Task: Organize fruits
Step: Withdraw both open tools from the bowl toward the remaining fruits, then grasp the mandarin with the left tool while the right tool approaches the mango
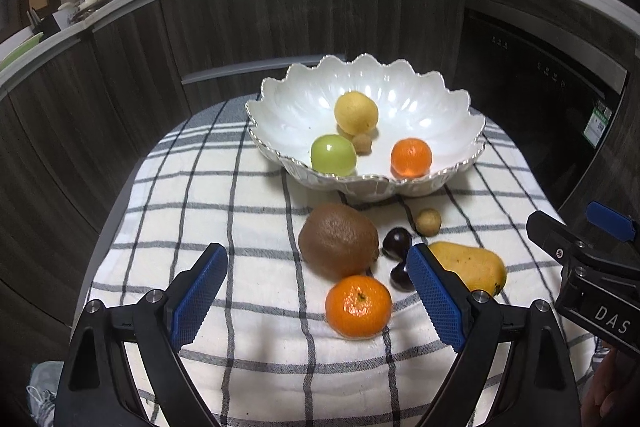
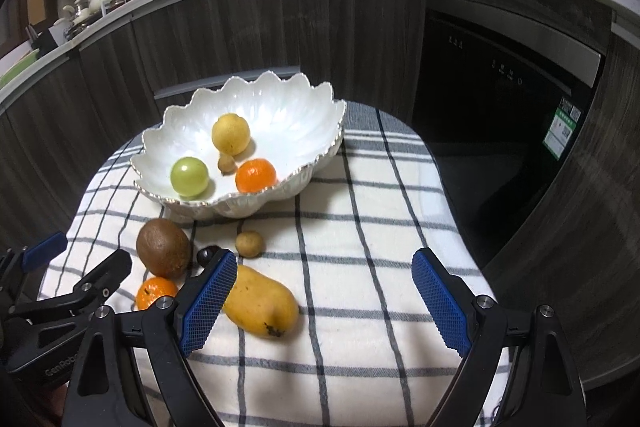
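Mandarin's sitting right between our left gripper's jaws, so that looks like the next grab

The loose mandarin [image 1: 358,306] is on the checked cloth [image 1: 256,211] over the tabletop, nearest us of the leftover fruit, just ahead of the left gripper [image 1: 318,301] and a bit right of centre between its wide-apart jaws, which hold nothing. It's round, so there's no long axis to fuss over. Just behind it is the kiwi [image 1: 338,239], with two dark cherries [image 1: 397,242] to the right and a small longan [image 1: 428,222] beyond those. The mango [image 2: 261,302] lies with its long axis running diagonally, its one end just beside the left finger of our right gripper [image 2: 323,301], also spread wide and empty. The scalloped white bowl [image 1: 460,115] sits straight ahead, further back, with a lemon, green apple, mandarin and longan inside. We'd say left goes for the mandarin, right for the mango.
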A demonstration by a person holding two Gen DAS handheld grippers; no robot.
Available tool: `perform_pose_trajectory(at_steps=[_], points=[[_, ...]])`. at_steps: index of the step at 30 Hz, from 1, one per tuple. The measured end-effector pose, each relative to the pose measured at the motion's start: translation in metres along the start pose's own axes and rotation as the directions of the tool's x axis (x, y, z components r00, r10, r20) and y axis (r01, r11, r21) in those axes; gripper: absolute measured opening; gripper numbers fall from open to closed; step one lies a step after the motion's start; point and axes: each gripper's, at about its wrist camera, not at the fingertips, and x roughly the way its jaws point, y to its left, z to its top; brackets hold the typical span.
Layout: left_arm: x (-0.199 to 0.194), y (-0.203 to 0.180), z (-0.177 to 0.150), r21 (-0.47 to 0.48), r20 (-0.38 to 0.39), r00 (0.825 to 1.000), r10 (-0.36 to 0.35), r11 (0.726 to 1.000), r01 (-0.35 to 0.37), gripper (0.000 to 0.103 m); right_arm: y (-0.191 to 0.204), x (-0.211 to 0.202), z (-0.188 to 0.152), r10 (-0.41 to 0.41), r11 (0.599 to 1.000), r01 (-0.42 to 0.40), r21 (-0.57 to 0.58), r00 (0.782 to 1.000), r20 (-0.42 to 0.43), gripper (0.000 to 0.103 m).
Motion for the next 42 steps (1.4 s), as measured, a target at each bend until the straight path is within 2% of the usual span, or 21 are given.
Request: perform_pose_trajectory(at_steps=[13,20,23,28,32,38,42], points=[[0.027,-0.007,-0.018,-0.005,-0.072,0.997,-0.030,1.000,0.030,0.092,-0.004,0.018,-0.014,0.002,1.000,-0.002,0.011,0.999,-0.049,0.090],[0.036,-0.012,-0.025,0.020,-0.087,0.996,-0.015,1.000,0.017,0.090,-0.003,0.024,-0.017,0.000,1.000,0.001,0.006,0.998,-0.063,0.090],[0.040,-0.014,-0.026,0.029,-0.094,0.996,-0.012,0.999,0.015,0.085,-0.003,0.027,-0.019,-0.002,1.000,0.002,0.005,0.997,-0.072,0.090],[0.048,-0.017,-0.029,0.039,-0.111,0.993,-0.025,0.999,0.029,0.070,-0.003,0.030,-0.020,-0.008,1.000,0.009,0.004,0.997,-0.082,0.090],[0.051,-0.022,-0.032,0.055,-0.110,0.994,-0.024,0.998,0.030,0.067,-0.003,0.033,-0.022,-0.008,1.000,0.008,0.008,0.996,-0.090,0.090],[0.057,-0.025,-0.035,0.055,-0.131,0.989,-0.067,0.996,0.075,0.048,-0.004,0.036,-0.023,-0.004,1.000,0.006,0.016,0.995,-0.102,0.090],[0.056,-0.026,-0.035,0.060,-0.128,0.989,-0.070,0.995,0.078,0.048,-0.004,0.036,-0.023,-0.004,1.000,0.006,0.019,0.995,-0.103,0.090]])
